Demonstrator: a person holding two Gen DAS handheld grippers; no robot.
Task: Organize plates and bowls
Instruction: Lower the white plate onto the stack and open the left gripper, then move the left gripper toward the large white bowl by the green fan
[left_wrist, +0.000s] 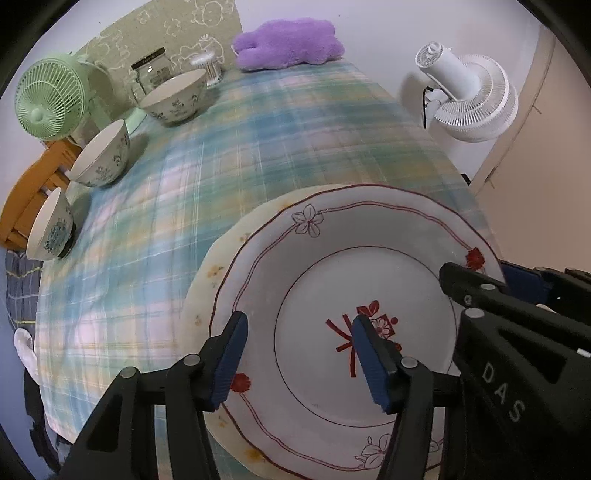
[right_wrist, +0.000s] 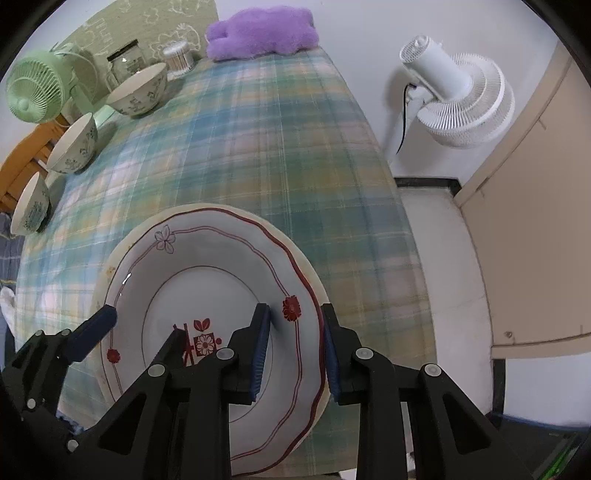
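A white plate with red flower trim (left_wrist: 332, 266) (right_wrist: 221, 266) lies on top of a cream plate (left_wrist: 218, 266) (right_wrist: 110, 266) at the table's near edge. My left gripper (left_wrist: 299, 362) is open, its fingers over the white plate's left rim and centre. My right gripper (right_wrist: 295, 354) is open and straddles the right rim of both plates; the pads stand apart from the rim. The left gripper shows in the right wrist view (right_wrist: 144, 325). Three floral bowls stand along the left edge: a large one (left_wrist: 177, 98) (right_wrist: 138, 92), a middle one (left_wrist: 101, 155) (right_wrist: 74, 144), a small one (left_wrist: 50, 229) (right_wrist: 29, 208).
A plaid cloth (left_wrist: 258, 140) covers the table. At the far end are a green fan (left_wrist: 48, 98), a glass jar (left_wrist: 151, 70), a cotton-swab holder (left_wrist: 208, 66) and a purple plush (left_wrist: 288, 40). A white fan (right_wrist: 458, 99) stands right of the table. A wooden chair (left_wrist: 29, 195) is left.
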